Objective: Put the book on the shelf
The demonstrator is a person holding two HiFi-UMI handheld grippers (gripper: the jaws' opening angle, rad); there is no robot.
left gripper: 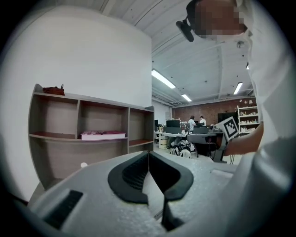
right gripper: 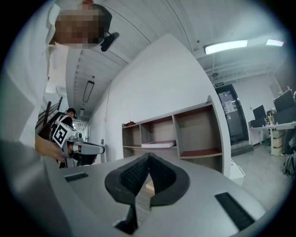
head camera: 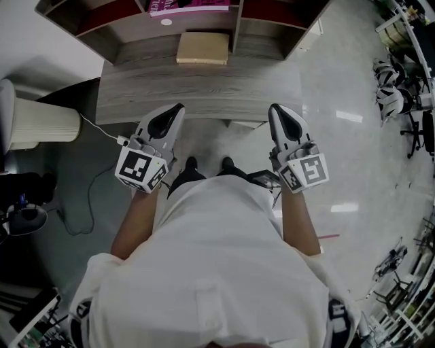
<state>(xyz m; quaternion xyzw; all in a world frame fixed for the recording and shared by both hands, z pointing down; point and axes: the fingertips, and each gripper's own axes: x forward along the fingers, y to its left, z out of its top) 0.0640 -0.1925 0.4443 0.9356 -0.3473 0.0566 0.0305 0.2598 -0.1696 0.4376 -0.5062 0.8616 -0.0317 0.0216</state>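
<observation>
White shirt (head camera: 217,272) fills the foreground of the head view as a person stands at a desk (head camera: 197,88), 1 gripper in each hand. The left gripper (head camera: 177,109) and right gripper (head camera: 274,109) hang side by side just short of the desk's near edge, pointing roughly level toward the shelf (head camera: 136,30). Both are clenched with nothing in them: each gripper view shows the dark pads pressed together, with nothing between them.

A pink book (head camera: 189,7) lies flat in the middle bay of the shelf, on its upper board, as the left gripper view (left gripper: 102,135) and right gripper view (right gripper: 158,144) both show. So the task's thing already lies as the task wants, though whether it was just put there cannot be told. A tan slab (head camera: 202,47) lies on the desk directly below that bay; it may be a 2nd book or a box, too plain to tell.

Risks from here, as a judgement: the book seems to sit near the board's front edge, so a gripper brushing it could tip it down onto the slab. Clenched jaws going forward would shove rather than grasp. The upright dividers leave little room for 2 bulky grippers in 1 bay.
</observation>
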